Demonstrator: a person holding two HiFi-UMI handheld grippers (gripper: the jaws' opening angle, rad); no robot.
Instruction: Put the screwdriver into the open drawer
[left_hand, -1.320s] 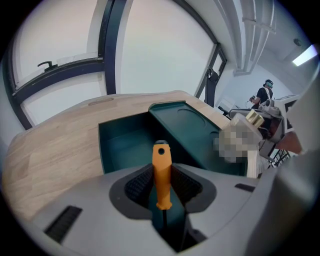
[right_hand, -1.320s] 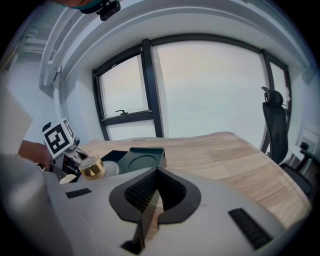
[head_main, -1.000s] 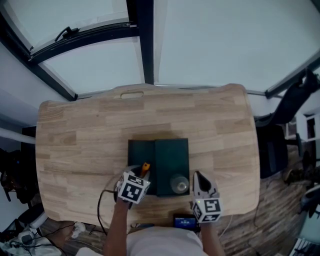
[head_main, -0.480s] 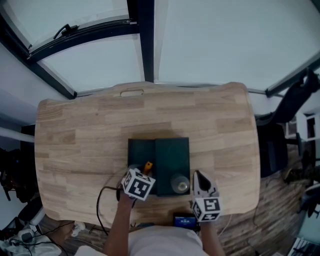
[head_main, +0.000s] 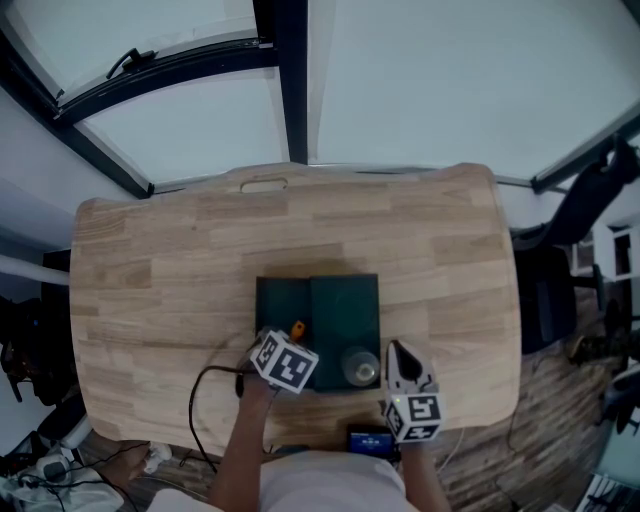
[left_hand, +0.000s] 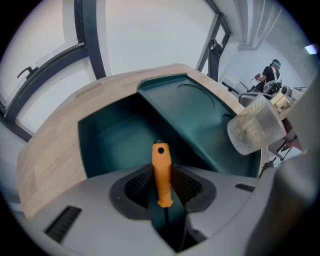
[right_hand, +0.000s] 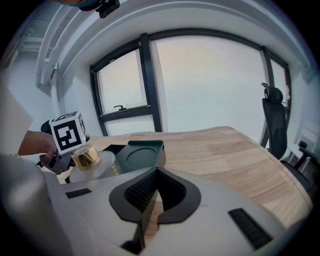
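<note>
— So, where is the screwdriver (left_hand: 161, 172)?

— Clamped in the left gripper (left_hand: 161, 187). The fingers are closed tight on the lower part of its orange handle. The dark shaft runs back between them, toward the camera.

— And the drawer (left_hand: 115, 140)?

— Open, just ahead of that gripper. It is the hollow left half of a dark green box (head_main: 345, 310) on a pale wooden table (head_main: 150, 290). From the head view, the handle's tip sits over the drawer's near end. The screwdriver is not yet lying inside.

— Anything else on the box?

— A frosted bottle (head_main: 358, 368) with a gold cap stands on the near right part of its top. It is just to the right of the left gripper.

— What about the other hand?

— The right gripper (head_main: 397, 352) is at the near edge of the table. It is just right of the box and close to the bottle, with its tips pointing away from the person. Its fingers are drawn together with nothing between them. Only bare wood shows past them.
</note>
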